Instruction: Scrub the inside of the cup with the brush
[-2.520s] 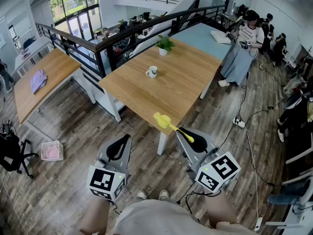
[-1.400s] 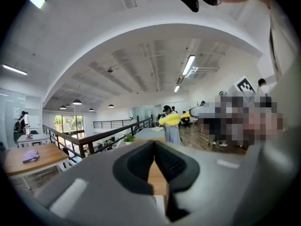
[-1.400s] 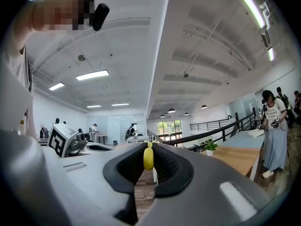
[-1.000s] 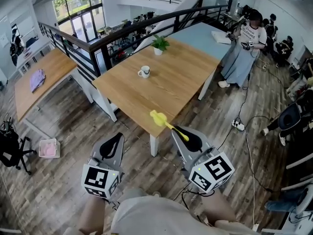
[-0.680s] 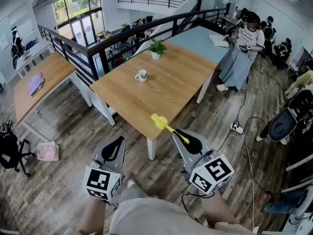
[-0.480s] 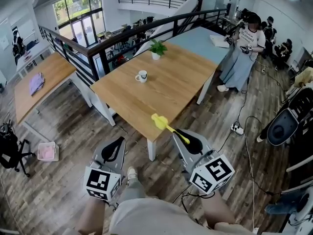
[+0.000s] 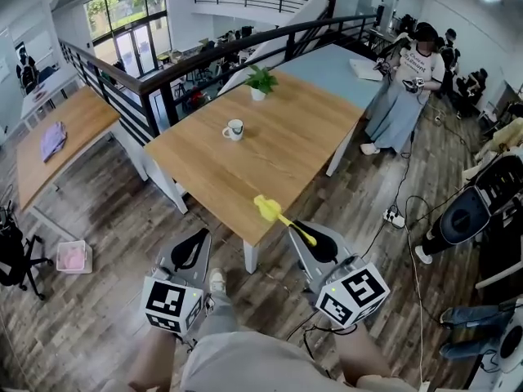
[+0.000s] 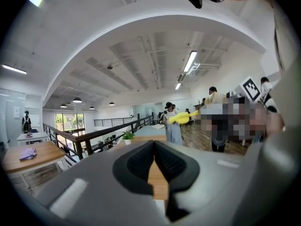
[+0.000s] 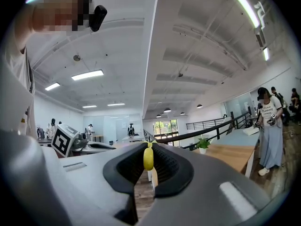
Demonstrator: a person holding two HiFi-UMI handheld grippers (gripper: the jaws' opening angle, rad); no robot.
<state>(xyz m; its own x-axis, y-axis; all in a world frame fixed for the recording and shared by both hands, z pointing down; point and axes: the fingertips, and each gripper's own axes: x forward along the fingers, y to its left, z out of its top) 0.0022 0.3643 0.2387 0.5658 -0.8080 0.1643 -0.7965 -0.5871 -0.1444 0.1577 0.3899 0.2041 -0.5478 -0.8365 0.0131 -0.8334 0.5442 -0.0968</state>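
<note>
A white cup stands on the far half of the wooden table, well ahead of both grippers. My right gripper is shut on the handle of a yellow brush, whose head points at the table's near corner. In the right gripper view the brush handle sits upright between the shut jaws. My left gripper hangs over the floor beside it, shut and holding nothing. From the left gripper view, the brush shows off to the right.
A small potted plant stands at the table's far edge. A person stands at the table's right end beside a blue table. A black railing runs behind. A power strip and cables lie on the floor.
The table has drawn closer and shifted left in the head view as the person walks toward it. Both grippers keep their pose, the brush still held.
</note>
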